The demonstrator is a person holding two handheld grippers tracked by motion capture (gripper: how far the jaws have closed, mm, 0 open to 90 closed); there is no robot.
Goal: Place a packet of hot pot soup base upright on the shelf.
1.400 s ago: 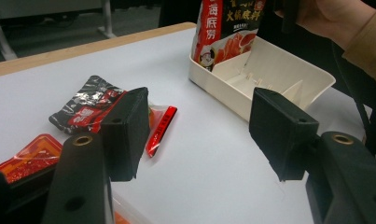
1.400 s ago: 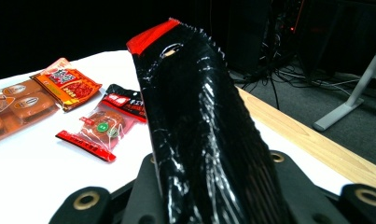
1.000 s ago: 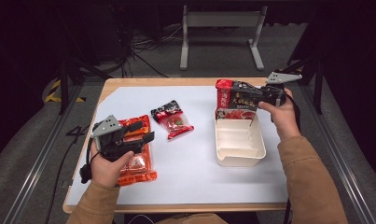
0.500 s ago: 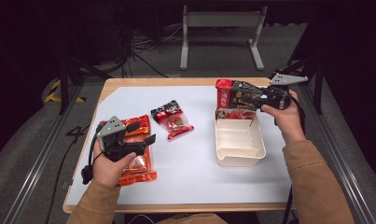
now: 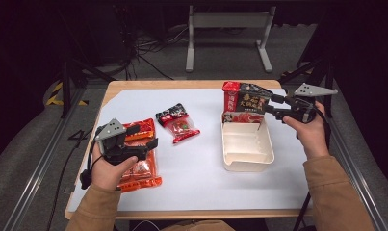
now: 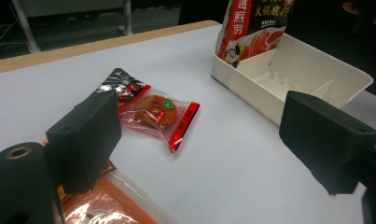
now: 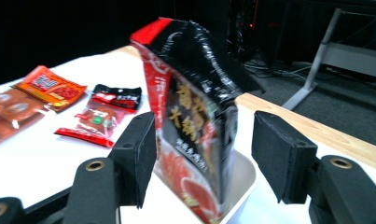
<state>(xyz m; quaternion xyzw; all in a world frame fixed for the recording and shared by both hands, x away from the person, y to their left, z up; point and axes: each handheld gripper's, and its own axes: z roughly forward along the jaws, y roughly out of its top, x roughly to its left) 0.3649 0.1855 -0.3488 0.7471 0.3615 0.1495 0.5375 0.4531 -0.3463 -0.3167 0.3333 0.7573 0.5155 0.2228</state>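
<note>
A tall red and black hotpot-base bag (image 5: 243,102) stands upright at the far end of a white tray (image 5: 247,166). My right gripper (image 5: 271,106) is level at the bag's right edge. Its jaws have just been opening, and in the right gripper view the bag (image 7: 195,116) stands in the gap between them with neither pad pressing on it. My left gripper (image 5: 143,136) hovers over a stack of orange sauce packets (image 5: 142,166). Its jaws have just been opening too, and they stand wide in the left gripper view (image 6: 199,126) with nothing between them.
A small red and black snack packet (image 5: 178,123) lies on the white sheet between the two hands; it is also ahead of the left jaws (image 6: 153,109). The tray (image 6: 251,91) has low dividers inside. The wooden table edge (image 5: 191,84) runs along the back.
The right jaws opened off the tall bag and the hand drew back to the right; the bag stays standing in the tray. The left jaws widened above the orange packets.
</note>
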